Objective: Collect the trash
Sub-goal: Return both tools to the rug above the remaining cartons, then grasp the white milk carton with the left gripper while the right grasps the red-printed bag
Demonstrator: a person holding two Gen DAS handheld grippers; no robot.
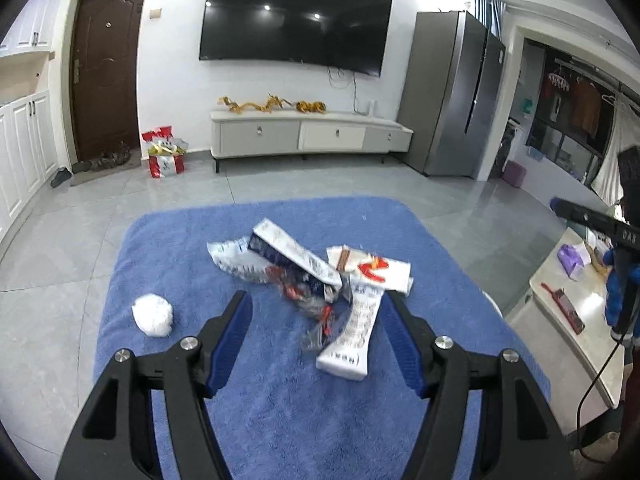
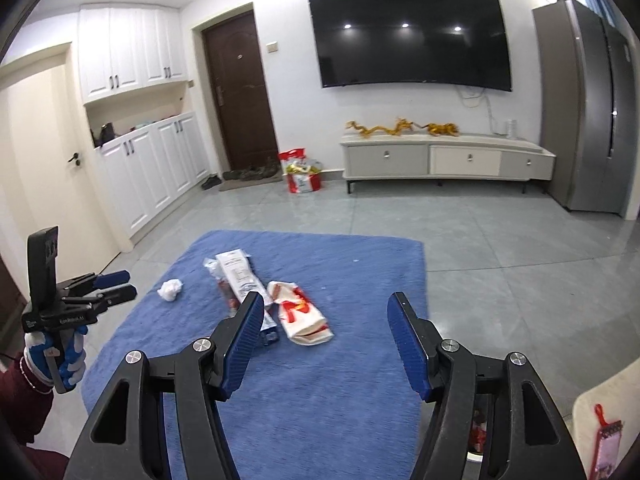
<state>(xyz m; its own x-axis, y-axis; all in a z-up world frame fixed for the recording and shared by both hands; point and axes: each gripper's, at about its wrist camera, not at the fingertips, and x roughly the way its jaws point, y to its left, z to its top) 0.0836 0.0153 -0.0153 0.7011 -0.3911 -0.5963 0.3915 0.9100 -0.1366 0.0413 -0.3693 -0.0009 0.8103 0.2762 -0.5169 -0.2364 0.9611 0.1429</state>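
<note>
A pile of trash lies on the blue cloth point(image 1: 280, 408): a long white box point(image 1: 296, 256), a white wrapper with red marks point(image 1: 380, 270), a white packet point(image 1: 356, 336) and crumpled clear wrappers point(image 1: 236, 260). A crumpled white tissue point(image 1: 153, 315) sits apart to the left. My left gripper point(image 1: 318, 308) hovers open above the near side of the pile, holding nothing. In the right wrist view my right gripper point(image 2: 326, 302) is open and empty, nearer than the red-marked wrapper point(image 2: 300, 312), the long box point(image 2: 240, 276) and the tissue point(image 2: 170, 289). The left gripper point(image 2: 128, 286), in a gloved hand point(image 2: 60, 356), is left of the cloth.
A cream side table point(image 1: 560, 344) with a purple pack point(image 1: 574, 258) and a red item point(image 1: 568, 312) stands right of the cloth. Grey tiled floor surrounds it. A red bag point(image 1: 166, 156) sits by the brown door. The TV cabinet point(image 1: 308, 134) and a fridge point(image 1: 460, 92) line the far wall.
</note>
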